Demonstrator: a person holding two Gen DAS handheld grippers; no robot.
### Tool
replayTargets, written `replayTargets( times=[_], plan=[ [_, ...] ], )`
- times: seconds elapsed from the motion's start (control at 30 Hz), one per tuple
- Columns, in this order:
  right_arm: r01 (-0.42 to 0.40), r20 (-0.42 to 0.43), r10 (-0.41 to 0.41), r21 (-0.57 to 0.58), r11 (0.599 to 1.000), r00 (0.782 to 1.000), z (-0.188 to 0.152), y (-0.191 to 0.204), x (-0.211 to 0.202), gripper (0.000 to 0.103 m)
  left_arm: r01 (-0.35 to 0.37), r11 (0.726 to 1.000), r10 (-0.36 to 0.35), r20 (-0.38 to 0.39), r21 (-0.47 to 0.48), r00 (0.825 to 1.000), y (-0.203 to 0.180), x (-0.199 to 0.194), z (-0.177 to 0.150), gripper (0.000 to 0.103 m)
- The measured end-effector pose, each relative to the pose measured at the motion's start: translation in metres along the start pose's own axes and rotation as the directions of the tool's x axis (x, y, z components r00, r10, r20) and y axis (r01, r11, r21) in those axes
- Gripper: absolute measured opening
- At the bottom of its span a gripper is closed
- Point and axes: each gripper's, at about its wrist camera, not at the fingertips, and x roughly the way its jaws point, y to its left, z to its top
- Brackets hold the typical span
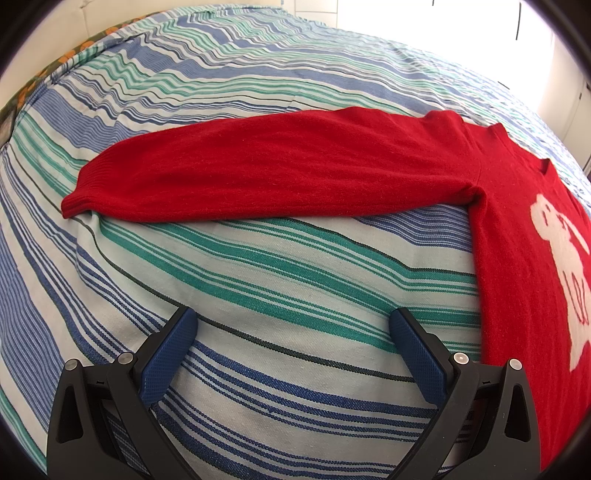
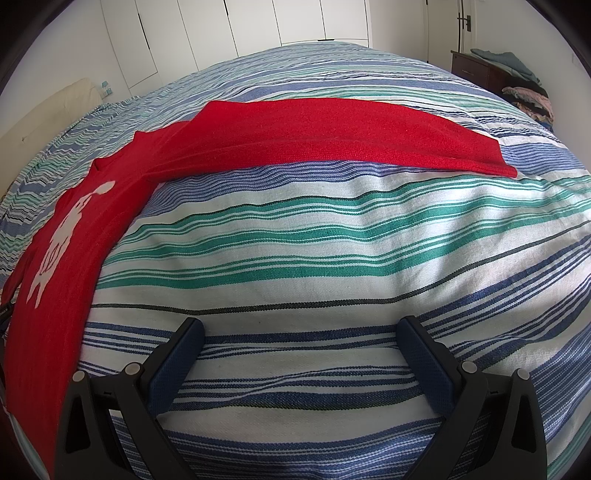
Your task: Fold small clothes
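While both of my tools hover empty, the striped bedcover [image 2: 332, 236] fills each view. On it a red sweater [image 1: 517, 236] lies flat, sleeves spread out to either side, white animal motif [image 2: 61, 236] facing up; no readable writing or label shows. My left gripper [image 1: 291, 325] has jaws wide apart. My right gripper [image 2: 301, 332] likewise, beside the sweater body.

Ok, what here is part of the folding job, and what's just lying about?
Part of the job:
- red sweater, spread flat, both sleeves out
- left gripper, open, empty
- right gripper, open, empty
- striped bedspread, the work surface

Lying about:
- clothes pile beyond the bed's far corner
- dark nightstand
- white wardrobe doors
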Motion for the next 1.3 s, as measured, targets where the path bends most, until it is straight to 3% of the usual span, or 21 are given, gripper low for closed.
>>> replayTargets(
  times=[1.07, 1.13, 1.2, 1.3],
  plan=[
    [-0.01, -0.023, 0.01, 0.015, 1.0, 1.0, 0.002, -0.003, -0.005, 0.103, 0.0, 1.0, 0.0, 0.001, 0.001, 1.0, -0.001, 0.001, 0.0, 0.103],
    [-0.044, -0.03, 0.045, 0.053, 0.998, 0.999, 0.008, -0.008, -0.013, 0.102, 0.0, 1.0, 0.0, 0.0, 0.0, 1.0, -0.001, 0.001, 0.0, 0.103],
    [-0.128, 0.018, 0.127, 0.167, 0.978, 0.992, 0.02, -0.029, -0.03, 0.099, 0.0, 1.0, 0.0, 0.0, 0.0, 1.0, -0.001, 0.001, 0.0, 0.103],
    [-0.23, 0.134, 0.193, 0.372, 0.899, 0.972, 0.042, -0.079, -0.053, 0.099, -0.001, 1.0, 0.001, 0.0, 0.0, 1.0, -0.001, 0.001, 0.0, 0.103]
  ],
)
